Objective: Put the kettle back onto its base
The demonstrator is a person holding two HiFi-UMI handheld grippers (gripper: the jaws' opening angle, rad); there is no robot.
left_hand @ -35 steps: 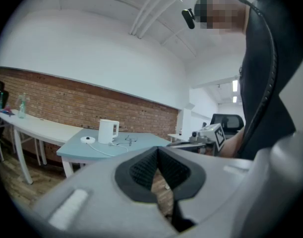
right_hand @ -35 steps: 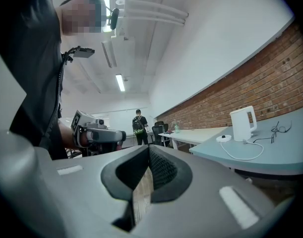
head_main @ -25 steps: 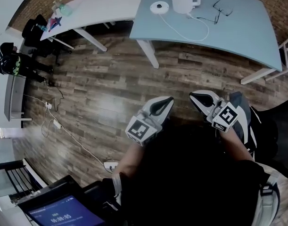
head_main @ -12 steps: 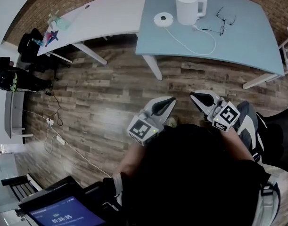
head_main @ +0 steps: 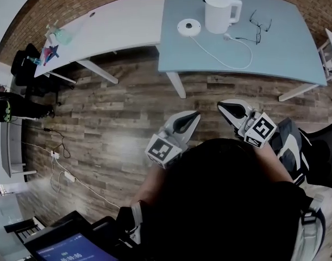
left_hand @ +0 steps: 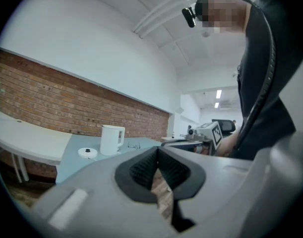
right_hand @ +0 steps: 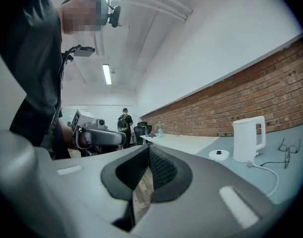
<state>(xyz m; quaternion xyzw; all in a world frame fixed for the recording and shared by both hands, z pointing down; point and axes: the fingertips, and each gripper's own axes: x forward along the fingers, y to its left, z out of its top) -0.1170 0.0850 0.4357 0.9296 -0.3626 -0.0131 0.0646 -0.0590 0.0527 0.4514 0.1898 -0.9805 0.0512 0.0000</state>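
Left gripper (head_main: 193, 115), right gripper (head_main: 222, 107) nearer table (head_main: 285, 53) | kettle (head_main: 219, 12) upright beside base (head_main: 188, 26), handle toward glasses (head_main: 259, 27) | jaws closed, empty

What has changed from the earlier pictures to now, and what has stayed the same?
The person has walked closer to the blue-grey table: in the head view it and the white electric kettle sit lower in the picture. Nothing was taken hold of or let go. The left gripper and right gripper stay shut and empty; the kettle still stands beside its round white base.
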